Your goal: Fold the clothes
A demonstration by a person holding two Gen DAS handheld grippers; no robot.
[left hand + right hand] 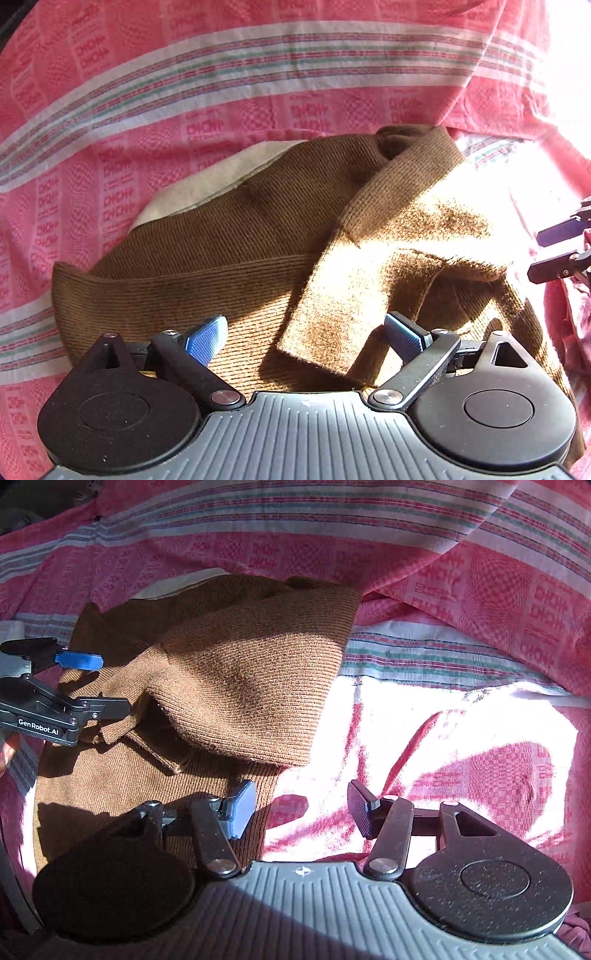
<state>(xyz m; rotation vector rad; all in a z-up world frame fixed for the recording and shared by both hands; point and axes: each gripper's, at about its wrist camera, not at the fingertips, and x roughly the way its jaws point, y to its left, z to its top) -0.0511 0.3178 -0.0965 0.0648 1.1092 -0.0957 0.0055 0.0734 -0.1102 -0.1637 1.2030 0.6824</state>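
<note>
Left wrist view: left gripper (304,339) spread wide, nothing pinched — brown knit sweater (240,236) directly beneath and ahead, a folded sleeve (332,317) lying between the blue pads without touching them. Spread over a pink patterned cloth (147,110).

Right wrist view: right gripper (301,808) parted, empty — hovering over the sweater's right edge, one pad above knit, the other above sunlit cloth. Possibly a cream lining at the sweater's far edge; glare hides detail.
</note>
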